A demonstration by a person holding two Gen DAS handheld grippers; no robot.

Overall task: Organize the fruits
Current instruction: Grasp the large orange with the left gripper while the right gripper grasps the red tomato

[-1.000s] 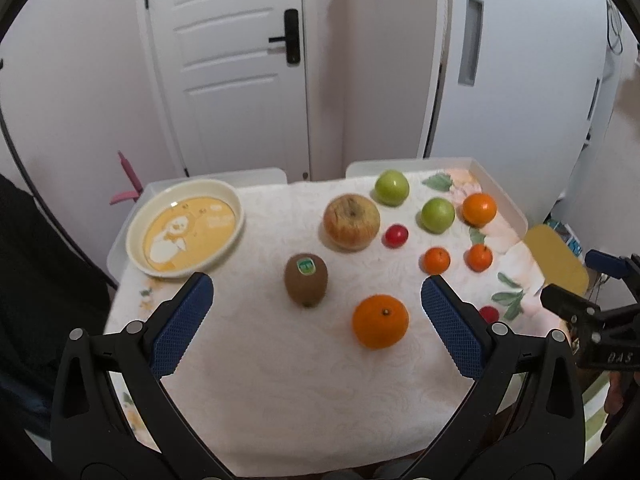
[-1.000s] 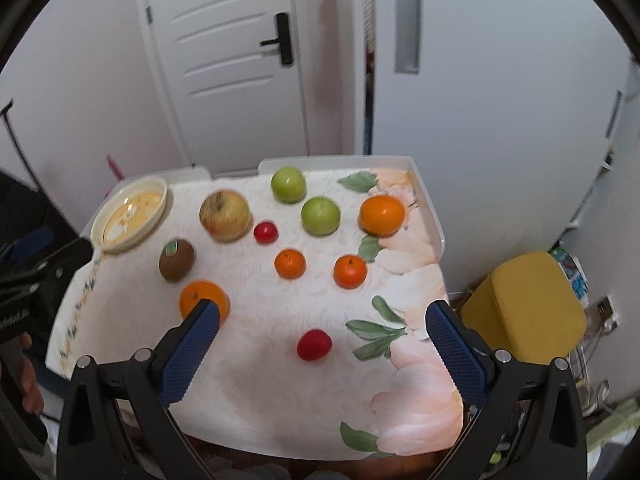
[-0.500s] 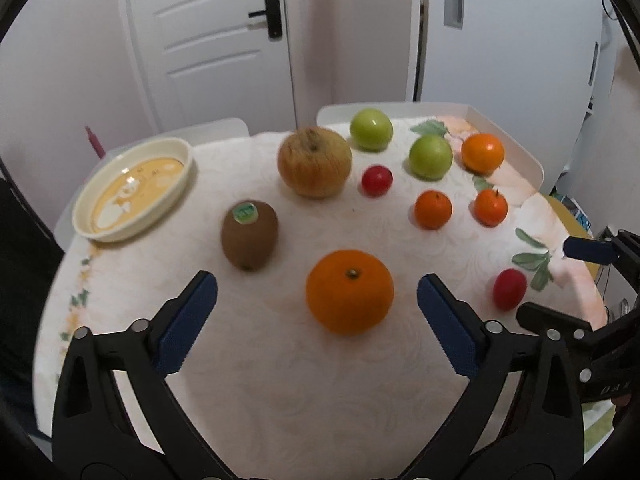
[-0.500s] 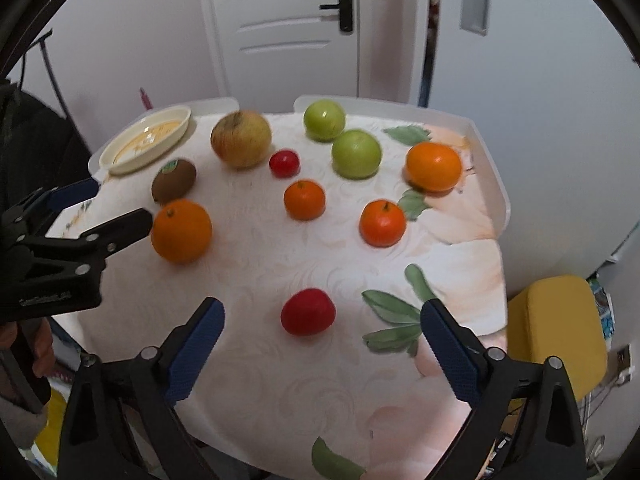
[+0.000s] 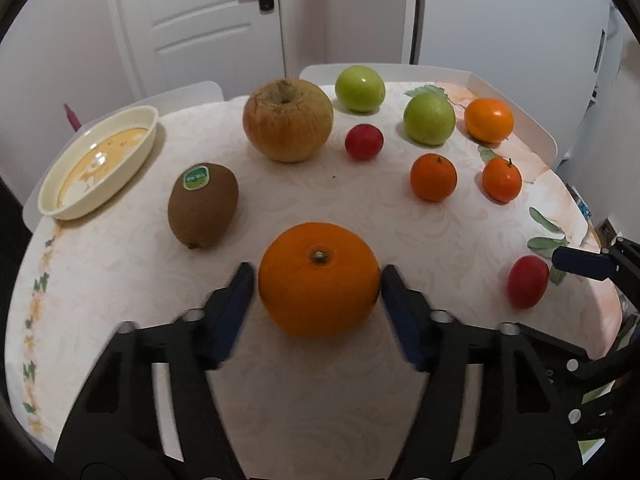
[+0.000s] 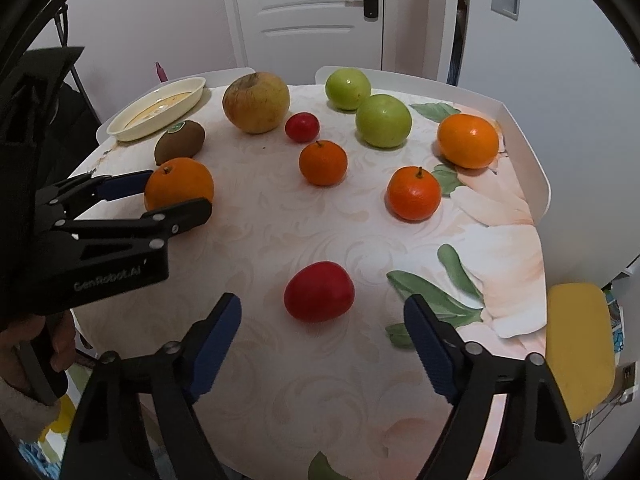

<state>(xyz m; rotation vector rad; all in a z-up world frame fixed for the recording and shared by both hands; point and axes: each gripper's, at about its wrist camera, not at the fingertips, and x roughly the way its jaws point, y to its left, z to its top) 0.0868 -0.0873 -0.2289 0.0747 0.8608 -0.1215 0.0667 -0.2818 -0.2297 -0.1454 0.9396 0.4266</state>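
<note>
A big orange [image 5: 319,280] lies near the front of the cloth-covered table [image 5: 320,400]. My left gripper [image 5: 317,276] straddles it. Its jaws are closing, the pads right at the orange's sides and blurred. In the right wrist view the left gripper [image 6: 178,192] flanks the same orange [image 6: 179,186]. My right gripper [image 6: 322,306] is open and closing, and a red plum-like fruit [image 6: 319,297] lies between its fingertips without contact. A kiwi [image 5: 203,205], a large yellowish apple [image 5: 287,120], two green apples [image 5: 429,119], small tangerines [image 5: 433,177] and another orange [image 5: 489,119] lie farther back.
A cream oval dish [image 5: 96,162] sits at the table's back left. A second small red fruit [image 5: 364,141] is mid-table. White chair backs [image 6: 524,160] ring the far edge, and a yellow stool [image 6: 580,344] stands to the right. A hand [image 6: 60,344] holds the left gripper.
Both grippers dropped toward the table and drew their jaws in. The left came down around the big orange, the right around the red fruit.
</note>
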